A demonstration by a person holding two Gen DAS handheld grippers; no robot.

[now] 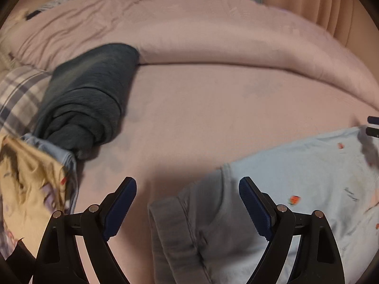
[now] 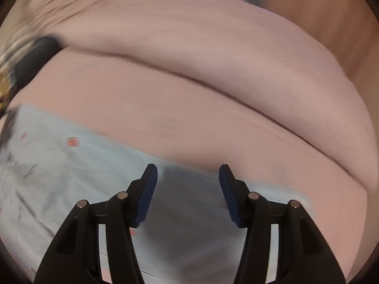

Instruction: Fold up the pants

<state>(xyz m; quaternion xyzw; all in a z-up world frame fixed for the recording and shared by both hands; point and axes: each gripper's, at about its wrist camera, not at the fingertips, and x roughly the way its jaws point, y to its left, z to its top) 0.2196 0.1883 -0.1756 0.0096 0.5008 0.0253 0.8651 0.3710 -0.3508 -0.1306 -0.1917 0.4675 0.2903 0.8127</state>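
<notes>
The light blue pants [image 1: 296,189] lie spread on the pink bed [image 1: 201,108], waistband toward the left tool [image 1: 187,207]; that tool hangs above it, fingers spread and holding nothing. The right tool [image 2: 187,195] hovers over the same fabric, likewise spread; a dark folded garment [image 1: 90,99] rests at the bed's left, apart from the pants.

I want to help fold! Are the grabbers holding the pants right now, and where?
Nothing is held. The left gripper and right gripper both hover with jaws open over the light blue pants on the bed.
</notes>
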